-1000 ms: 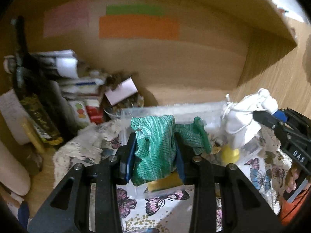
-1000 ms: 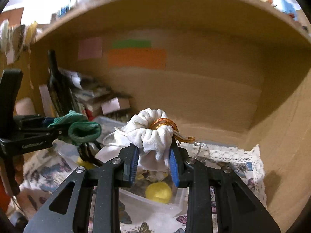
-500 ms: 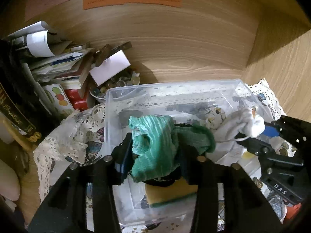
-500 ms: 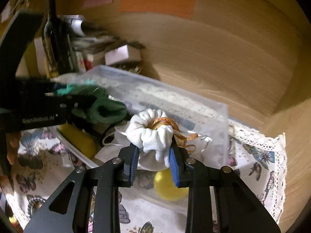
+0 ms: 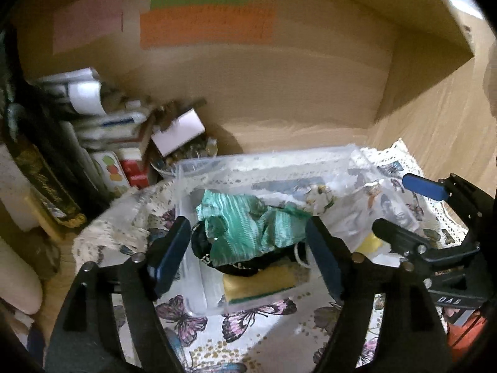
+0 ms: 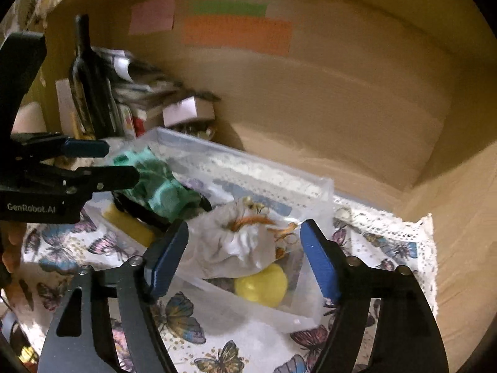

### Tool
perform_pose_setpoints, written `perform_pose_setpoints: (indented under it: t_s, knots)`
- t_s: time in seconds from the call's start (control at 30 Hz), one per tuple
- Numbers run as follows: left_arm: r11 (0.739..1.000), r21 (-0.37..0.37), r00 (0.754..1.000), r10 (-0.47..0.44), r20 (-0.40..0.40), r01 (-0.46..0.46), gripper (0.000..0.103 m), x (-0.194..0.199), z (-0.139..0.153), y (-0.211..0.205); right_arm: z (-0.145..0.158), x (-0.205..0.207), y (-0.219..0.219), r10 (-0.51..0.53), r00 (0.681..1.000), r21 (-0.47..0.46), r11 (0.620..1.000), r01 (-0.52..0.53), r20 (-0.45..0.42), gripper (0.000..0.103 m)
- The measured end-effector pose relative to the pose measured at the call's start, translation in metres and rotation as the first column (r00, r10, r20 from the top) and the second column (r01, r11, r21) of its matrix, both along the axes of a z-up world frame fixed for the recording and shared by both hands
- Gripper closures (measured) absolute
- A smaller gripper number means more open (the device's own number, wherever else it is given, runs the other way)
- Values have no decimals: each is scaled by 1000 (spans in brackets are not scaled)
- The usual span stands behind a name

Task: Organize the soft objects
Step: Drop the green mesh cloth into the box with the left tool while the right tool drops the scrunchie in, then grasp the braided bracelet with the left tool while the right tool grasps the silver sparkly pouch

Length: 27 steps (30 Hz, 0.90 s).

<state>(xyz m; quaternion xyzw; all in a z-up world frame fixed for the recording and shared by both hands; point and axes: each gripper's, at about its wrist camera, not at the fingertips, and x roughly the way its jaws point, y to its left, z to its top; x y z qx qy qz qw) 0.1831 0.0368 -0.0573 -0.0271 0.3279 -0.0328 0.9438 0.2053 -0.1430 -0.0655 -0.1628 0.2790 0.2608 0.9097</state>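
Observation:
A clear plastic bin [image 5: 267, 161] [image 6: 248, 168] stands on a butterfly-print cloth. A green knit cloth [image 5: 248, 227] [image 6: 155, 183] lies in it on a black item [image 5: 236, 267], beside a yellow sponge [image 5: 257, 283]. A white drawstring pouch [image 6: 236, 245] with an orange cord lies in the bin over a yellow ball [image 6: 262, 284]. My left gripper [image 5: 245, 255] is open above the green cloth, apart from it. My right gripper [image 6: 239, 258] is open around the pouch, not touching it; it also shows in the left wrist view [image 5: 403, 208].
The bin sits in a wooden alcove with coloured paper notes [image 5: 205, 25] on the back wall. Stacked papers and boxes [image 5: 118, 130], a dark bottle [image 6: 90, 77] and a bowl of small items [image 5: 189, 155] crowd the left side. The lace-edged cloth [image 6: 397, 242] reaches the right wall.
Both grippers have opened and let go: the green cloth and the white pouch now lie in the bin. Both grippers have pulled back and tilted up a little.

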Motion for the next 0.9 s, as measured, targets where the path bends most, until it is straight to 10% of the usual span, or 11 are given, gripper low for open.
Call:
perform_pose_setpoints:
  t_s: [0.13,0.47,0.9]
  knots:
    - [1000,17,998,-11,58,10,4,-25,15,-5,18,-17,-12,-12,999,44,999,10,45,23]
    - [999,35,995,0,98,-3,1,-82,15,-12,37,-69,-45,-54,991,120,992,39,122,11]
    - [1000,5,997,12,-72,-11,1,-113,-65,-21,-38,-98,-64,-159,985,60,985,163,-65,11]
